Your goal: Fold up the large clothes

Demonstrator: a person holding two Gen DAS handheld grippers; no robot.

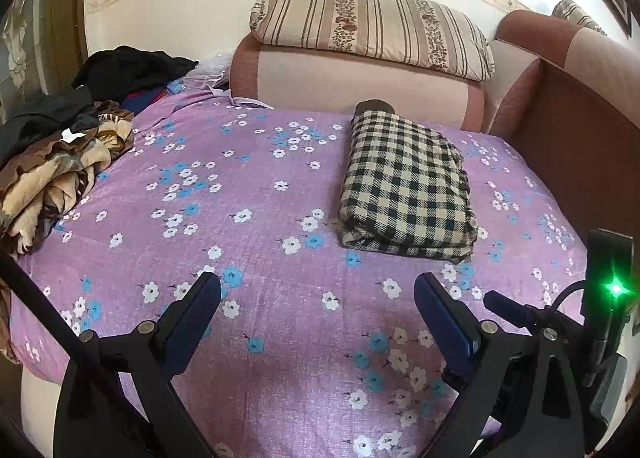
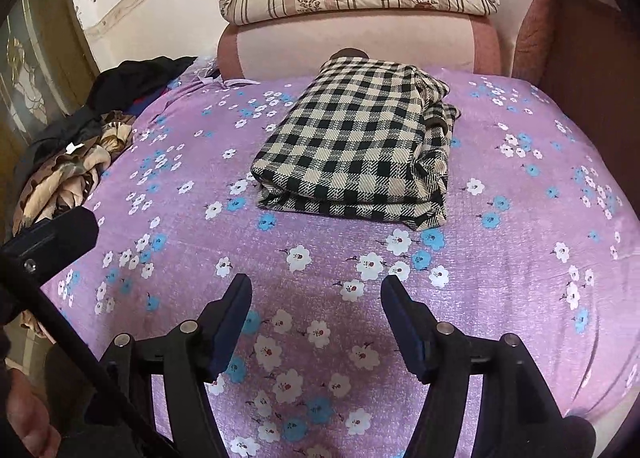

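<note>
Both grippers, left gripper (image 1: 318, 298) and right gripper (image 2: 316, 300), hang wide apart and empty over the flowered bedspread (image 2: 500, 258).

Beyond them lies the checked garment (image 2: 352, 150), folded into a thick stack near the sofa (image 1: 360, 74). It looks soft, floppy and fairly heavy; pinching every layer at the near folded edge seems safest.

The black-and-cream checked garment (image 2: 356, 146) lies folded flat, seemingly in several layers.
</note>
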